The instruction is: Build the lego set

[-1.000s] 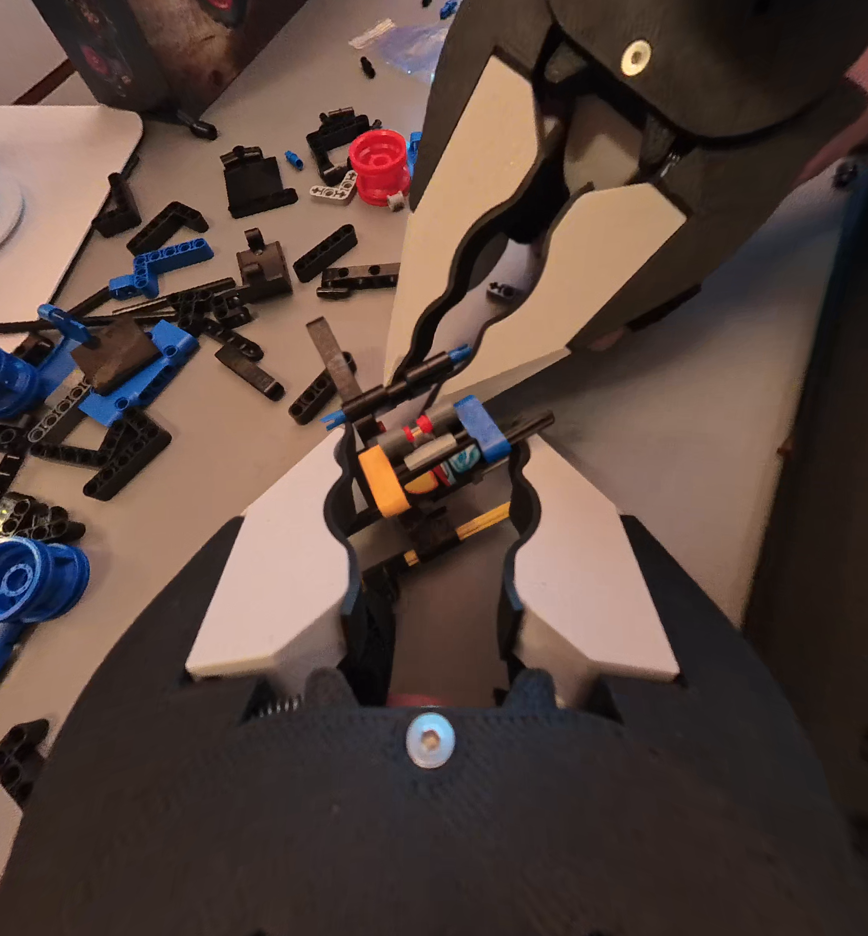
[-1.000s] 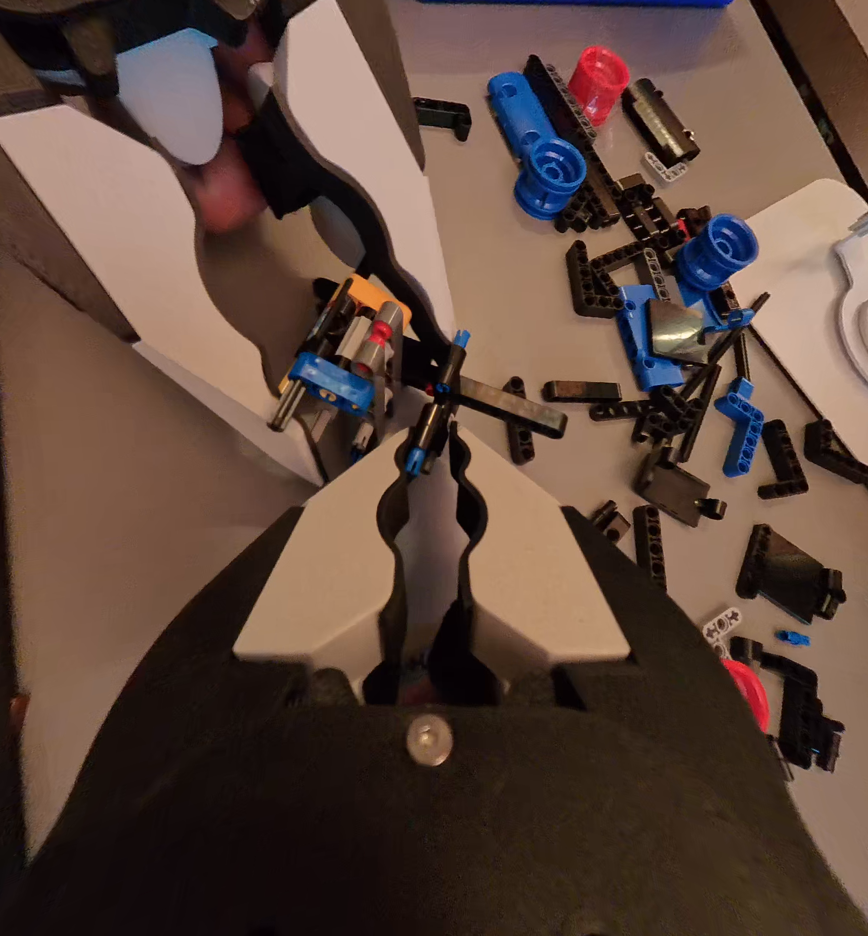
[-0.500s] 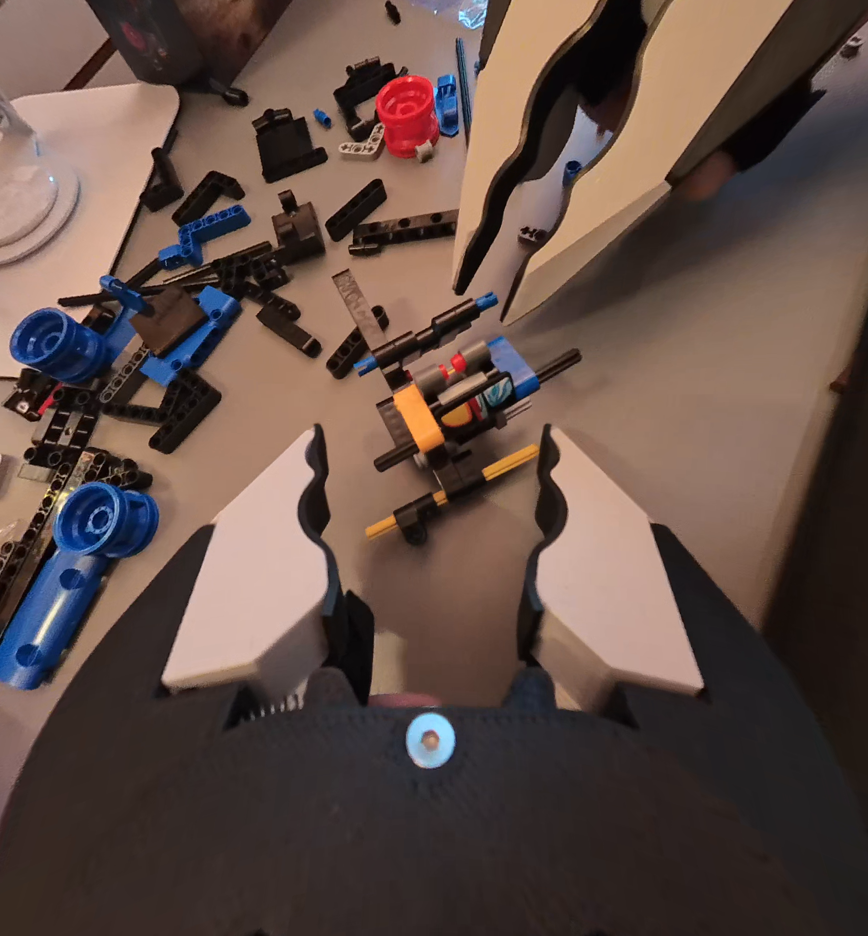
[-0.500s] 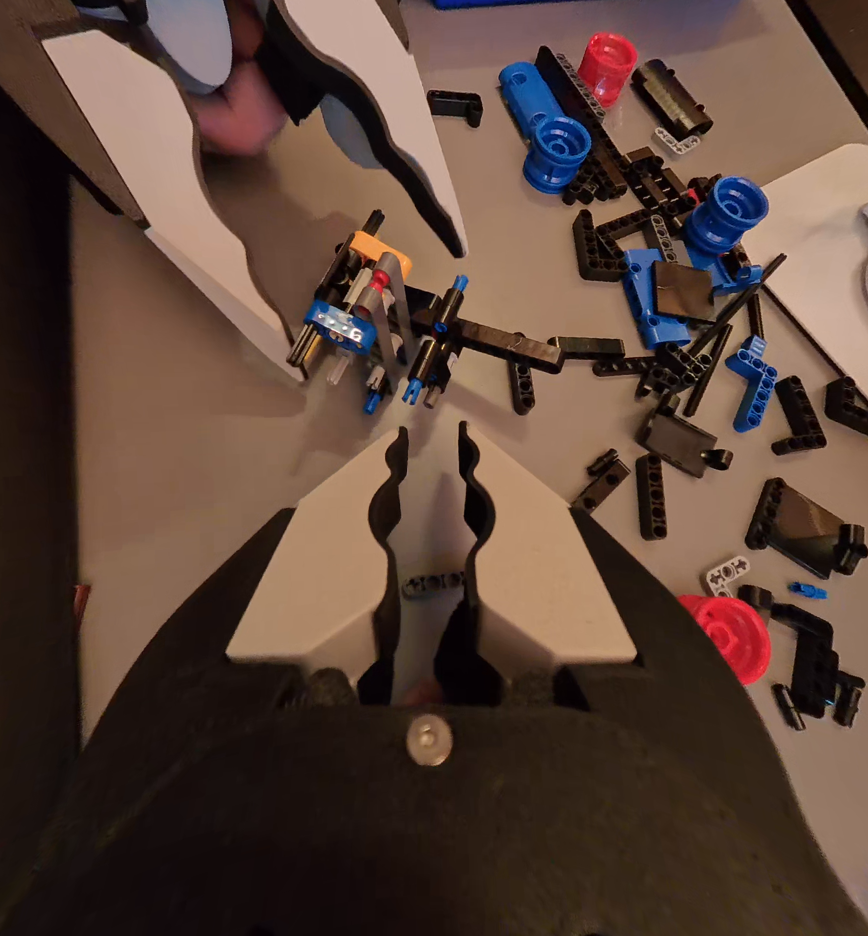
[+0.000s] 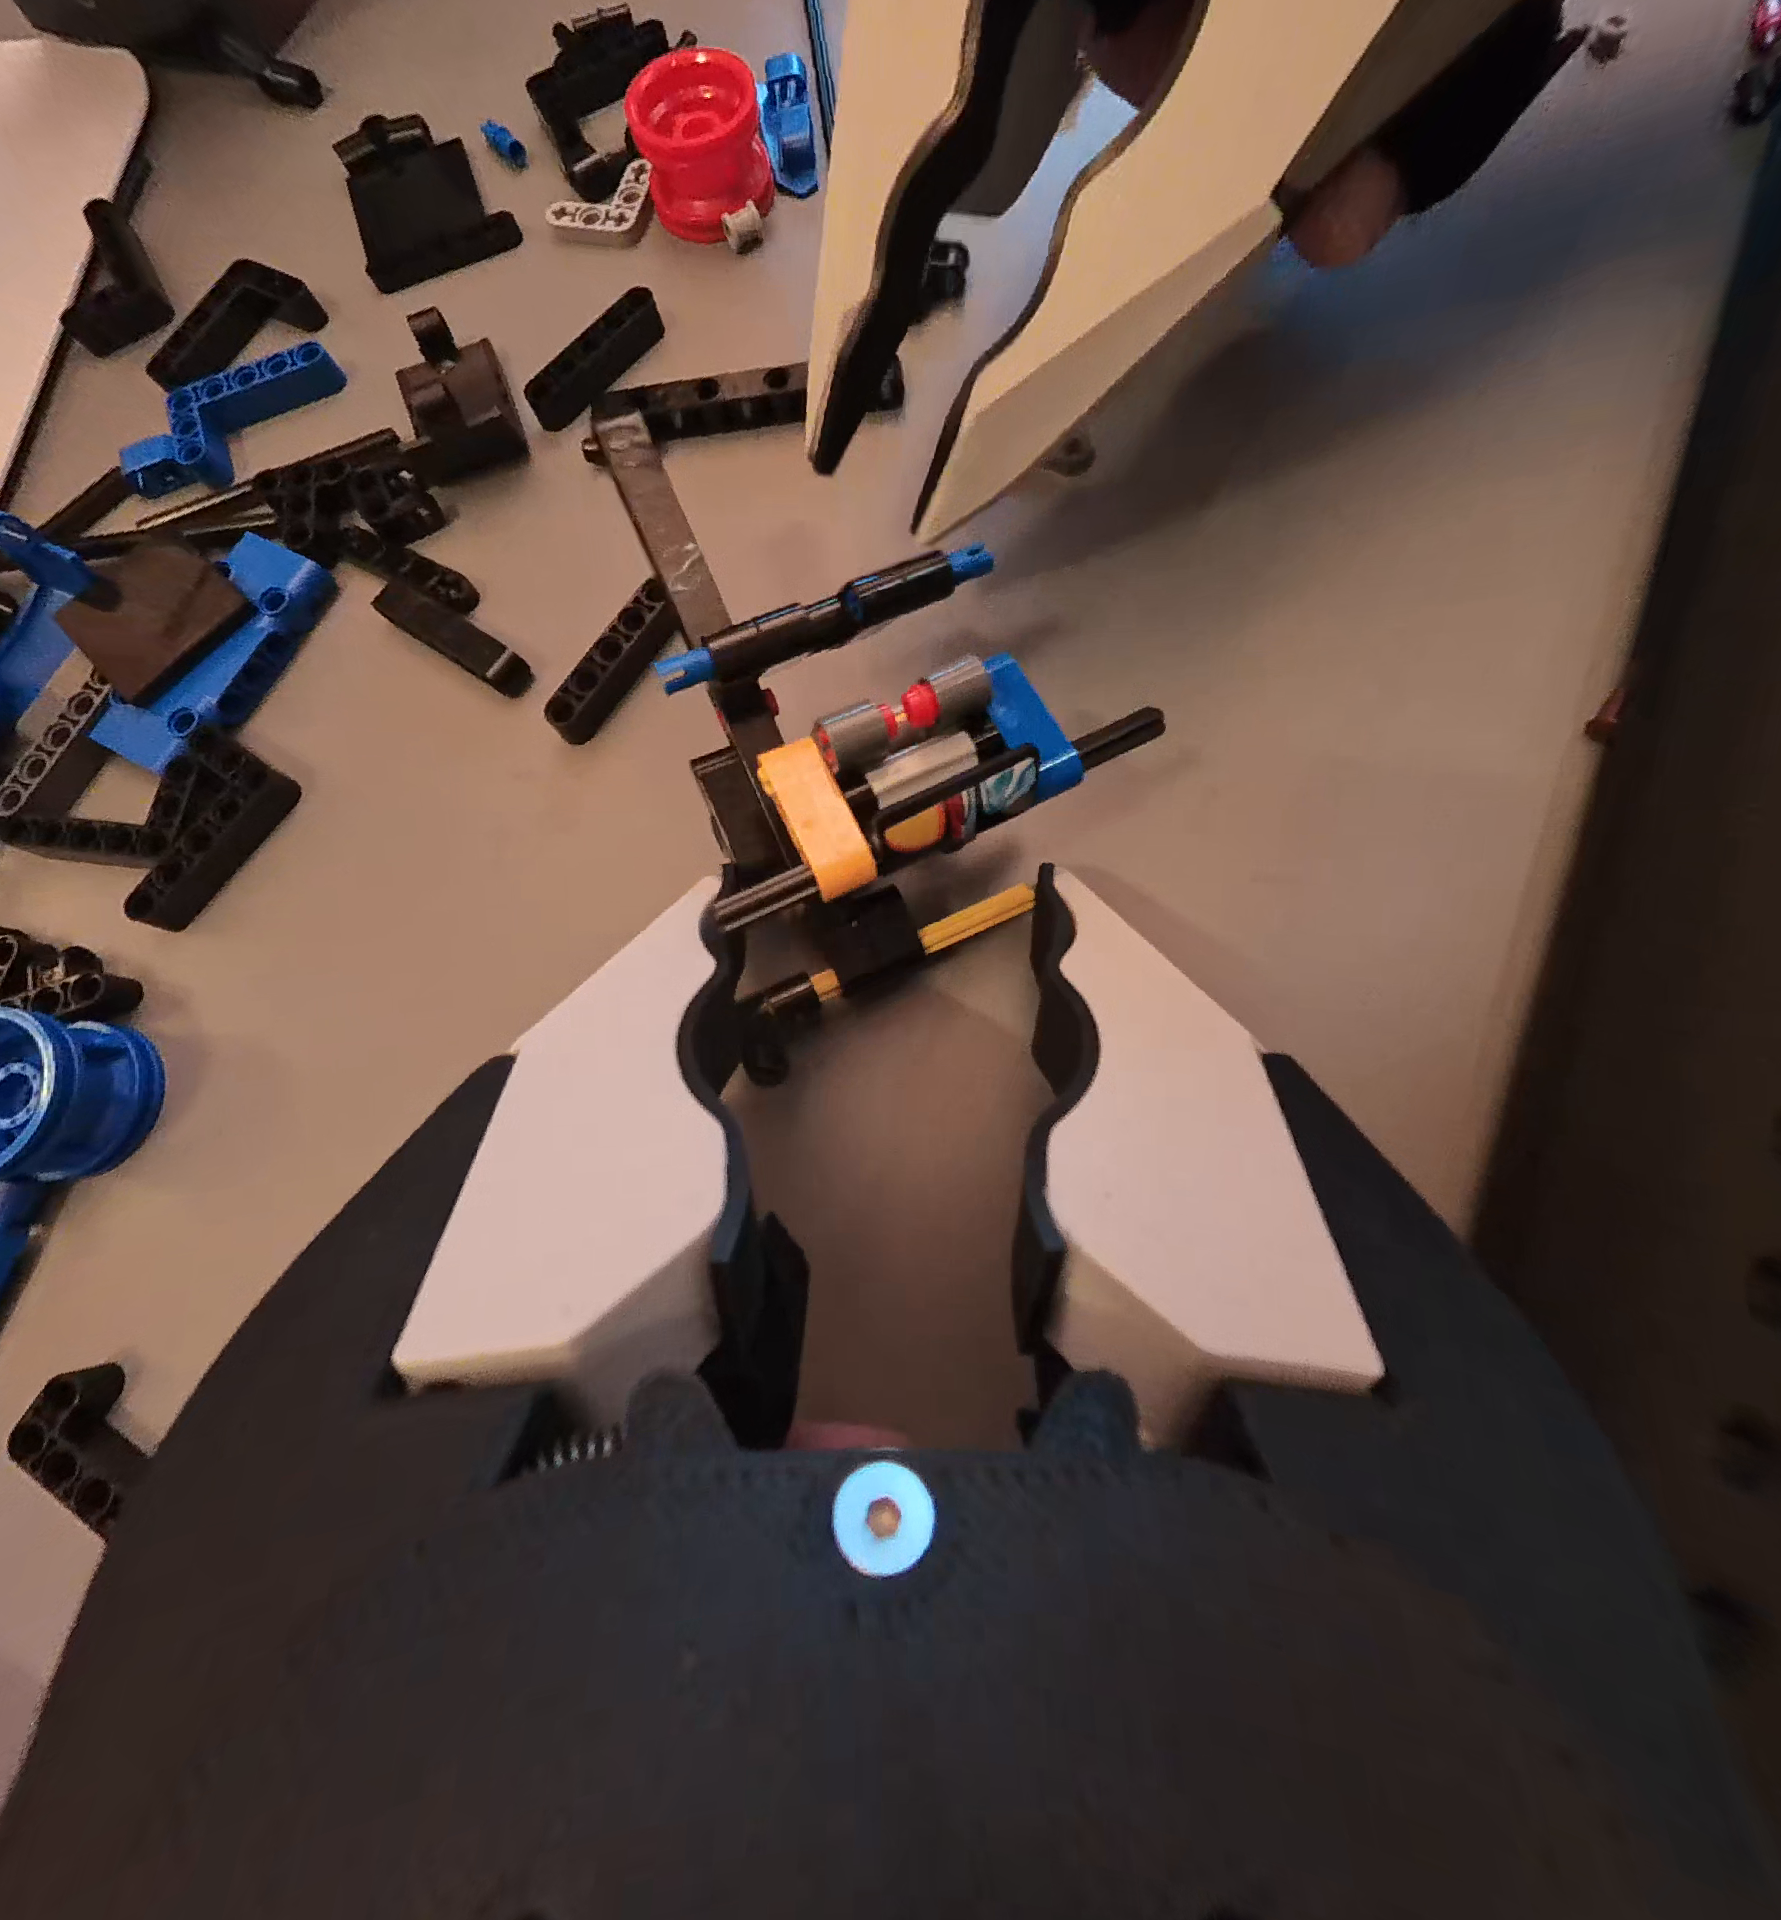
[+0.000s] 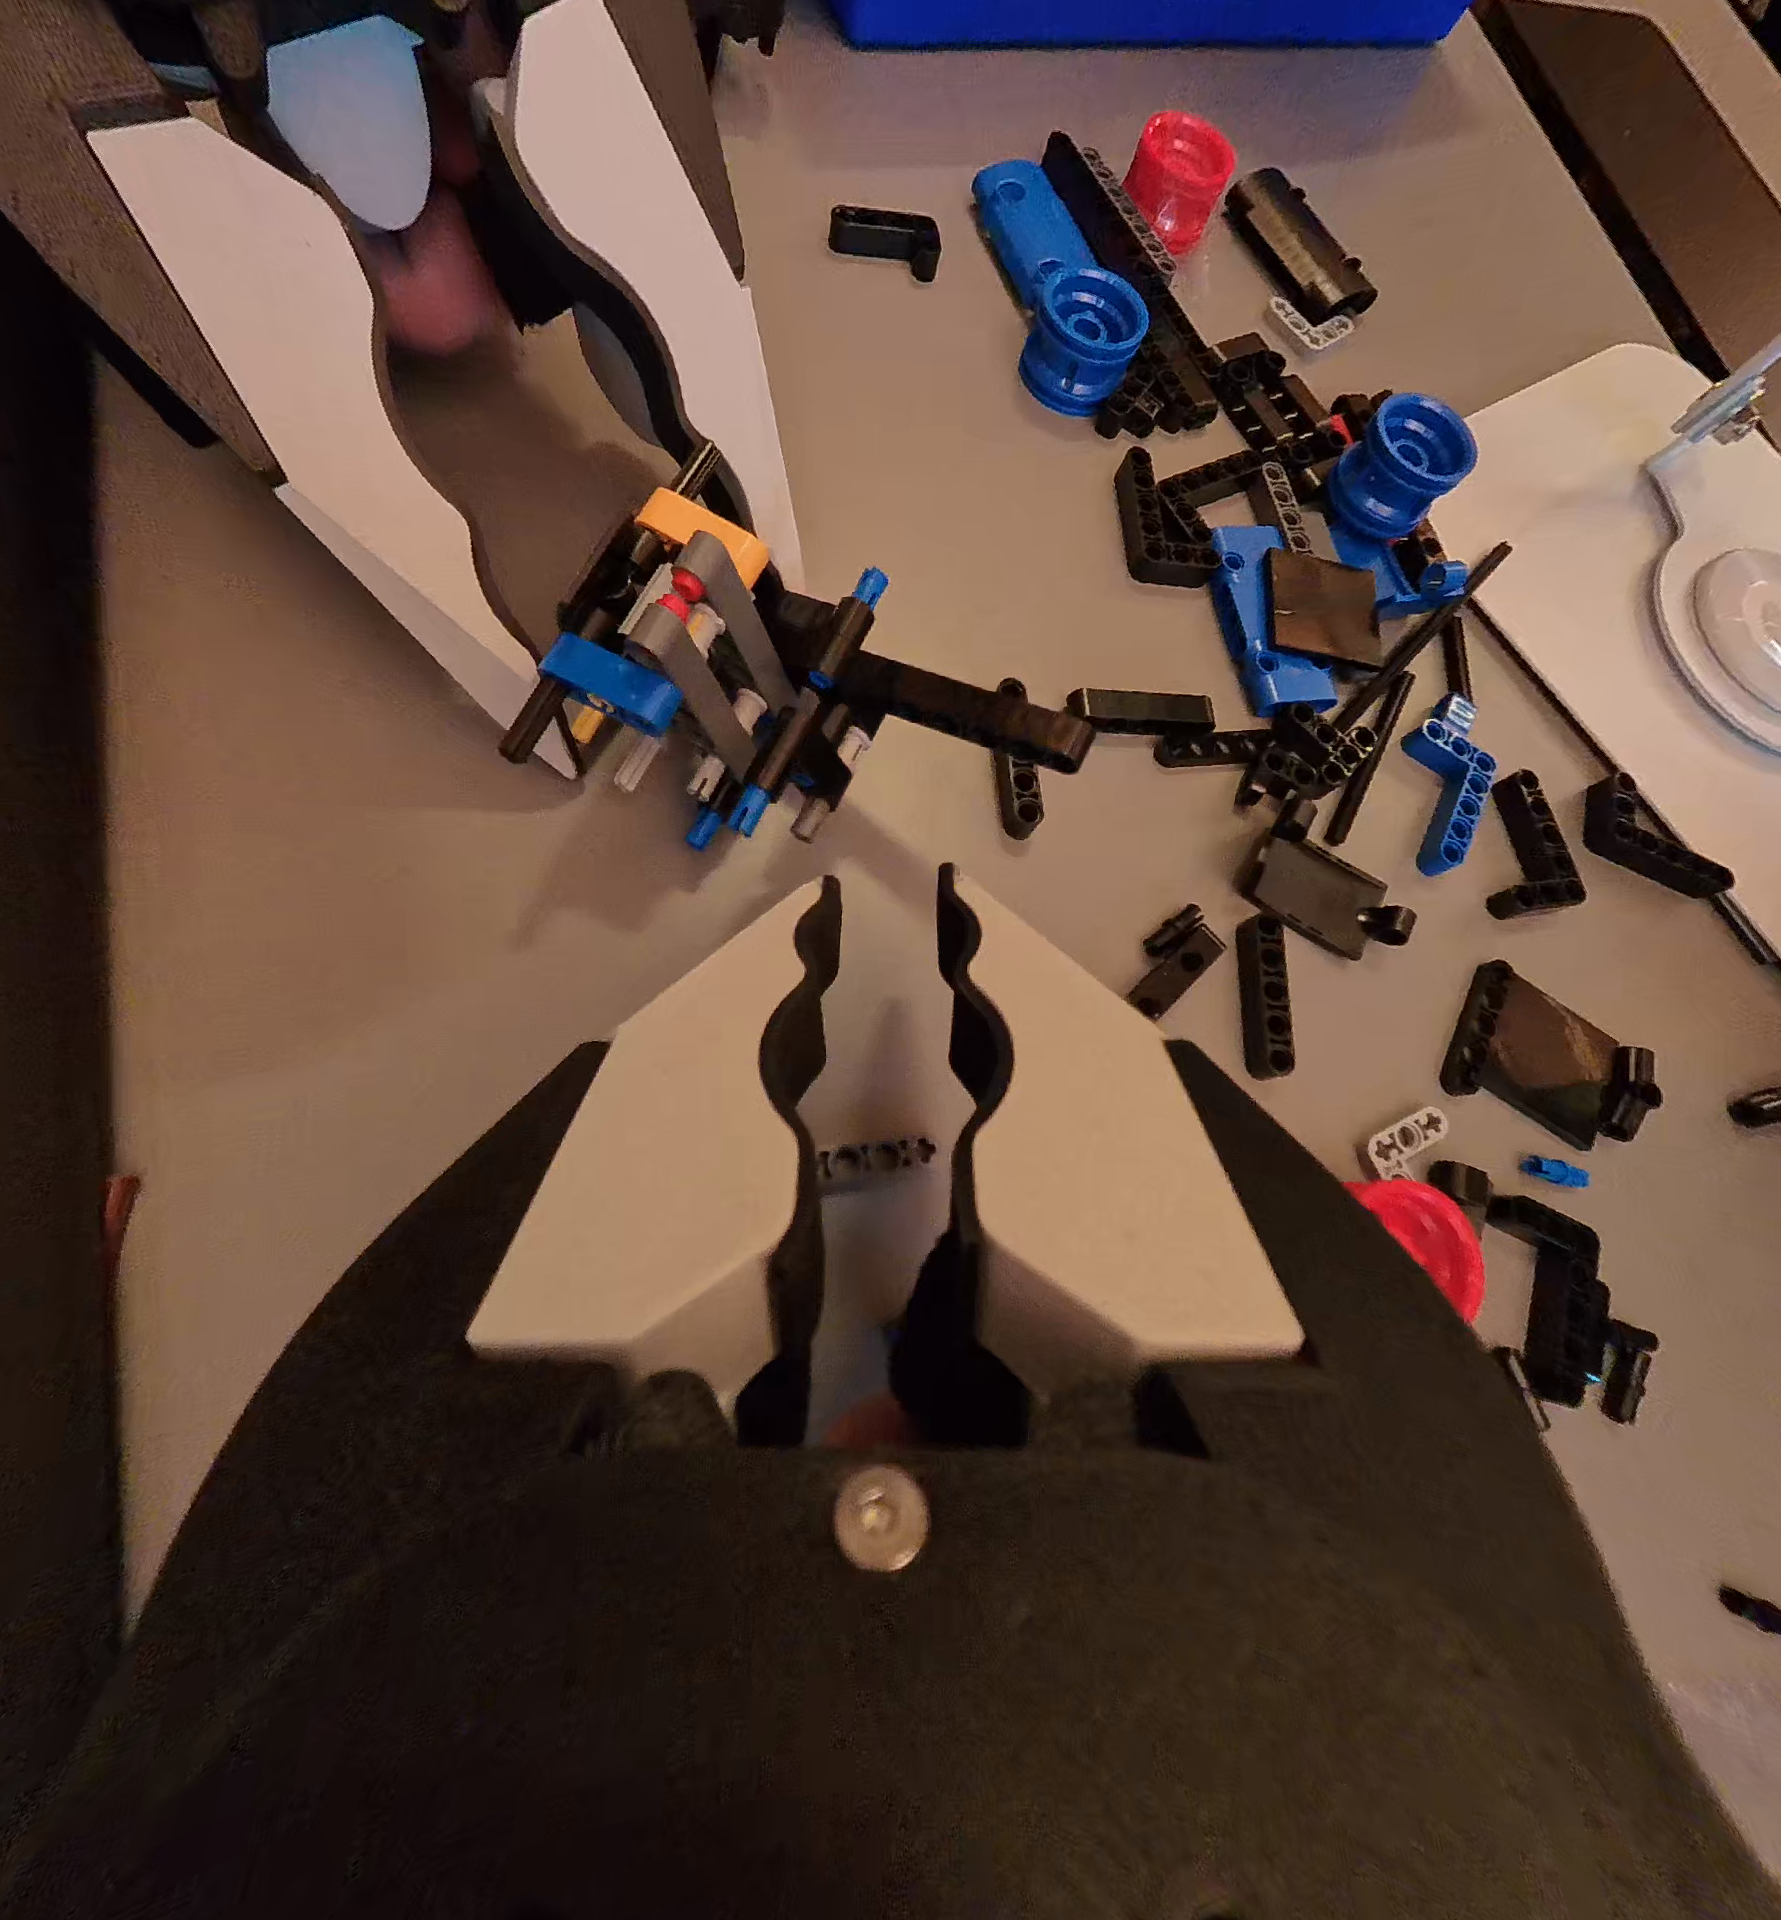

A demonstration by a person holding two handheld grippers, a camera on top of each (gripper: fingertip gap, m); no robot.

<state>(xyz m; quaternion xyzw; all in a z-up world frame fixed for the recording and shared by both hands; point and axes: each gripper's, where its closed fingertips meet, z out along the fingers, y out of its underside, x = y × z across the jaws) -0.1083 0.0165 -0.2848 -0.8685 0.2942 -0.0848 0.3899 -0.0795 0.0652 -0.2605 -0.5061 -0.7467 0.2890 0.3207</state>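
the grey counter [image 5: 1281,644] carries a scatter of loose pieces at the left and the half-built lego assembly [image 5: 896,790] in the middle. the left claw [image 5: 881,914] is spread wide around the assembly's near end, gripping nothing. the right claw [image 6: 886,883] hangs just beside it, jaws narrowly parted and empty. likely a re-grip step: next, close the left claw squarely on the frame.

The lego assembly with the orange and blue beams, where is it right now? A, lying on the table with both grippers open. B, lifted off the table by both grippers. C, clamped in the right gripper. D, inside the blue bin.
A: the lego assembly lies on the grey table, the left gripper open around its near end, the right gripper open and apart.
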